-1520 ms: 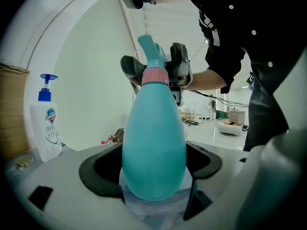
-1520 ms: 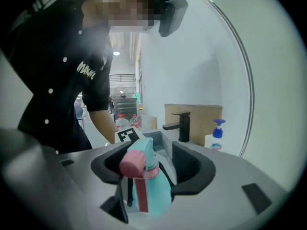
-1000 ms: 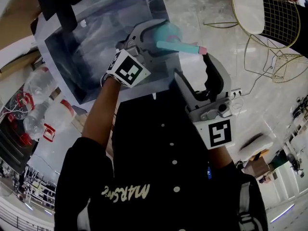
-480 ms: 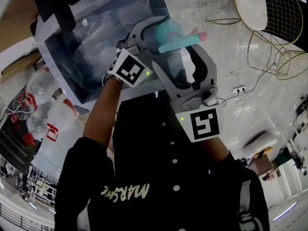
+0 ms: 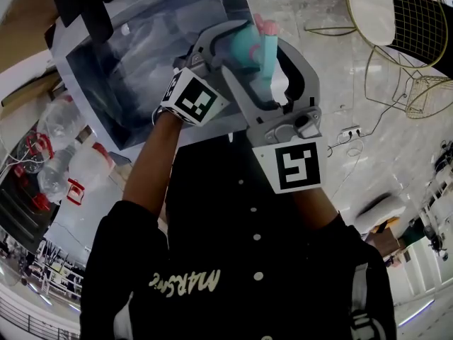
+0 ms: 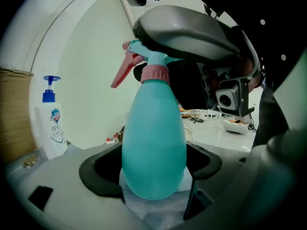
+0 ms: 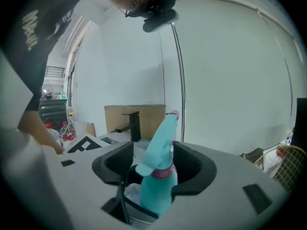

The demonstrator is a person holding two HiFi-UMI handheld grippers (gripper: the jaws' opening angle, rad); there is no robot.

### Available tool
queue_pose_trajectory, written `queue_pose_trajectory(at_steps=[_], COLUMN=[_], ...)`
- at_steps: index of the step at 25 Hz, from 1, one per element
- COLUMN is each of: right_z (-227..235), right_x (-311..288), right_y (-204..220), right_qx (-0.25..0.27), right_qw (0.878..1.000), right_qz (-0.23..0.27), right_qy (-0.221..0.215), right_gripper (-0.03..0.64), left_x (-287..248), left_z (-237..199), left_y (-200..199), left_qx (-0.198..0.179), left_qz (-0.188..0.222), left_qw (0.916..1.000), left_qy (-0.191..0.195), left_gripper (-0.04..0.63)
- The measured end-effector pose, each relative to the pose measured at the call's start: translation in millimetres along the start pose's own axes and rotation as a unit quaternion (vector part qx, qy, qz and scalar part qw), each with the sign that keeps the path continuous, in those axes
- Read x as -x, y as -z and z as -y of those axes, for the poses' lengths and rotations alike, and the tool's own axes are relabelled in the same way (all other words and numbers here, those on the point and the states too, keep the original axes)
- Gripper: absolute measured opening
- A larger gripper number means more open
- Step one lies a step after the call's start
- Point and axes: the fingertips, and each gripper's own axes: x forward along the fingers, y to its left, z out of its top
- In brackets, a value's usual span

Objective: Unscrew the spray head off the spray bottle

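A teal spray bottle (image 5: 244,44) is held up in front of me, its body clamped in my left gripper (image 5: 212,44), which is shut on it. In the left gripper view the bottle (image 6: 153,143) stands upright between the jaws (image 6: 153,176), with its pink collar (image 6: 154,74) and pink trigger above. My right gripper (image 5: 272,69) reaches over the top. The teal spray head (image 7: 160,143) and collar (image 7: 163,172) lie between its jaws (image 7: 153,169), which are closing. A gap still shows beside the left pad.
A steel sink basin (image 5: 141,69) with a black faucet (image 7: 132,123) lies beyond the bottle. A pump soap bottle (image 6: 52,123) stands on the counter. Several plastic bottles (image 5: 56,147) lie at the left. Gold wire chairs (image 5: 396,34) and a power strip (image 5: 350,129) are on the floor at the right.
My right gripper has come in from the right and up, so its jaws now straddle the spray head. The nozzle has swung from pointing right to pointing away. The left gripper holds still.
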Motion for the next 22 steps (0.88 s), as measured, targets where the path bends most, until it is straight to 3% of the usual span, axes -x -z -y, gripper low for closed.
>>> queue_pose_trajectory(at_steps=[3, 5, 10, 12, 15, 18, 20, 22], right_z=[4, 5, -4, -10, -18, -23, -24, -21], right_x=[-5, -6, -5, 0, 8, 7, 5, 3], right_y=[3, 5, 6, 7, 8, 7, 4, 4], right_qx=[0.04, 0.069, 0.09, 0.119, 0.15, 0.147, 0.137, 0.13], right_qw=[0.999, 0.997, 0.982, 0.963, 0.921, 0.893, 0.893, 0.904], right_qz=[-0.009, -0.013, 0.011, 0.011, 0.002, -0.002, -0.005, -0.01], right_qy=[-0.001, -0.024, -0.165, -0.241, -0.36, -0.425, -0.429, -0.408], right_gripper=[0.206, 0.153, 0.147, 0.147, 0.146, 0.146, 0.147, 0.156], left_x=[0, 0, 2, 1, 1, 3, 3, 2], left_z=[-1, -2, -3, -1, 3, 3, 2, 3], left_y=[-1, 0, 3, 1, 0, 3, 3, 1], left_qx=[0.001, 0.002, 0.002, -0.002, -0.009, -0.004, -0.002, -0.003], left_qz=[-0.001, -0.001, 0.002, 0.002, 0.004, 0.006, 0.006, 0.006], left_qw=[1.0, 1.0, 1.0, 0.9999, 0.9997, 0.9996, 0.9996, 0.9997], left_qy=[0.0, -0.001, 0.005, 0.012, 0.024, 0.027, 0.026, 0.024], left_gripper=[0.397, 0.397, 0.397, 0.397, 0.397, 0.397, 0.397, 0.397])
